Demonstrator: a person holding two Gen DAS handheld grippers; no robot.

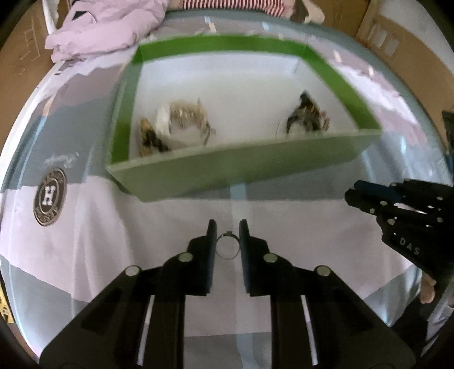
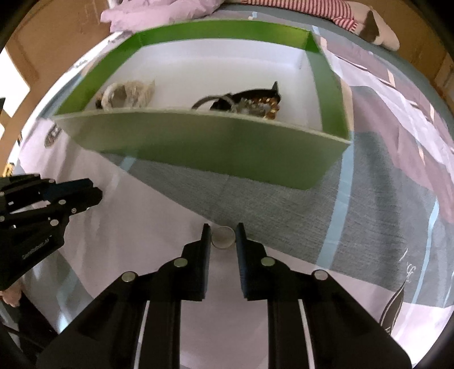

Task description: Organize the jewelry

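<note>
A green box point(image 1: 232, 167) with a white floor stands on the bed ahead of both grippers; it also shows in the right wrist view point(image 2: 204, 142). Gold jewelry point(image 1: 184, 116) lies at its left and dark jewelry point(image 1: 306, 116) at its right. My left gripper point(image 1: 227, 227) is shut on a thin metal ring point(image 1: 227, 247), held above the bedsheet in front of the box. My right gripper point(image 2: 222, 230) is shut on a silver ring point(image 2: 223, 238) in front of the box. Each gripper shows in the other's view, the right one point(image 1: 397, 204) and the left one point(image 2: 56, 198).
The bedsheet point(image 1: 142, 241) is patterned in pink, grey and white with a round "H" badge point(image 1: 49, 197). A pink garment point(image 1: 107, 25) lies behind the box. Cardboard point(image 1: 397, 37) stands at the far right. A striped cloth point(image 2: 312, 8) lies at the back.
</note>
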